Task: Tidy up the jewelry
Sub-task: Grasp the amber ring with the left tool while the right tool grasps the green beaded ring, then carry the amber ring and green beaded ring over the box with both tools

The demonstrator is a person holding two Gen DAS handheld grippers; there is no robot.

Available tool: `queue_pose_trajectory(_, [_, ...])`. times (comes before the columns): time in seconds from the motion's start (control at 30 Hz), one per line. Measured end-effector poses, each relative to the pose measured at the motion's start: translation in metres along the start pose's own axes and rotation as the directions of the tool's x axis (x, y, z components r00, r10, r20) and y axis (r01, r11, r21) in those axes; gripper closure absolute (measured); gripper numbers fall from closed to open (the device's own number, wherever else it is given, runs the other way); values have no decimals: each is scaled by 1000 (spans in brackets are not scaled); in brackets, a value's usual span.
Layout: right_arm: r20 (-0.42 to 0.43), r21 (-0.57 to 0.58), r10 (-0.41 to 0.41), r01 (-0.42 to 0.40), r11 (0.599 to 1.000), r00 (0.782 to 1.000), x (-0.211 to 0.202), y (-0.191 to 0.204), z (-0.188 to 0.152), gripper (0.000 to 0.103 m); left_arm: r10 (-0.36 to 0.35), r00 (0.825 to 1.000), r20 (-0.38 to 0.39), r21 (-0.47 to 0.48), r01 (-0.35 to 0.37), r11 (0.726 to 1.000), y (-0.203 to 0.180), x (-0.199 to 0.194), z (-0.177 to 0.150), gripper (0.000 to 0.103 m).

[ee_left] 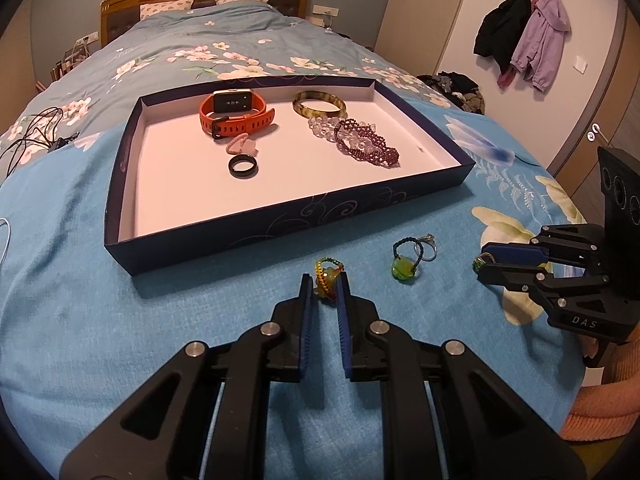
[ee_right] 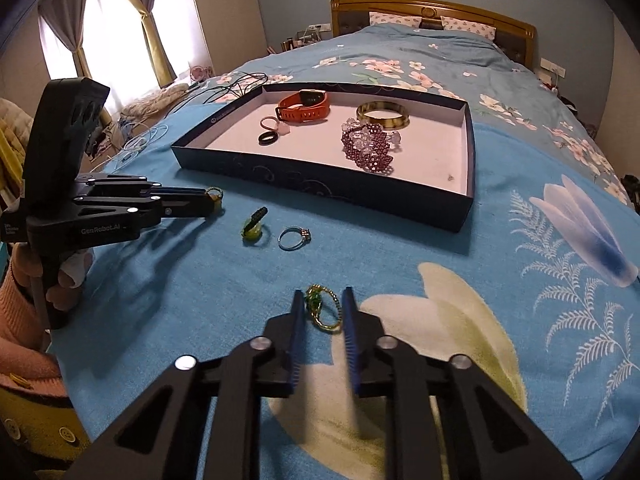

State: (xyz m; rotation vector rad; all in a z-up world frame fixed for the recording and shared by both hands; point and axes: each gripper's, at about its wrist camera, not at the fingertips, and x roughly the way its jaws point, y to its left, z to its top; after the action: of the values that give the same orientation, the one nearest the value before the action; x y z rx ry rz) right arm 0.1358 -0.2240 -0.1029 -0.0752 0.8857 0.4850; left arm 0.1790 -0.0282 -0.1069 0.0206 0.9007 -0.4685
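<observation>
A shallow dark box (ee_left: 256, 232) (ee_right: 320, 188) lies on the bed. It holds an orange watch (ee_left: 236, 114), an amber bangle (ee_left: 319, 104), beaded bracelets (ee_left: 366, 142), a pink ring (ee_left: 240, 145) and a black ring (ee_left: 243, 166). My left gripper (ee_left: 325, 284) (ee_right: 212, 200) is shut on a yellow braided ring (ee_left: 329, 276) just in front of the box. My right gripper (ee_right: 324, 306) (ee_left: 482, 258) is shut on a gold ring with a green stone (ee_right: 322, 308). A green-stone ring (ee_left: 404, 264) (ee_right: 253, 226) and a silver ring (ee_left: 425, 247) (ee_right: 294, 238) lie on the blanket between the grippers.
The blue floral blanket (ee_left: 120, 300) covers the bed. Cables (ee_left: 36, 132) lie at the left of the box. Coats (ee_left: 524, 36) hang on the wall at the right. A curtained window (ee_right: 108, 28) is at the far left.
</observation>
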Motion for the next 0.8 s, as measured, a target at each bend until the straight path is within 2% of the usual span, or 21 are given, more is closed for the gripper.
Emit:
queue_pose_trajectory(0.53, [86,17,41,-42,999,995,-10,0,14,102,-9,1000,13,8,9,1000,-1,-3,0,90])
queue_pose_trajectory(0.63, [91,18,45,-46,999,995,-10,1,15,102,0,1000,16,17,0,1000,-4,-4,1,74])
queue_pose_trajectory(0.8, [89,22,52,-54,998,995,-8,0,16,102,11,1000,-12,38,-10,999,-7,4,3,74])
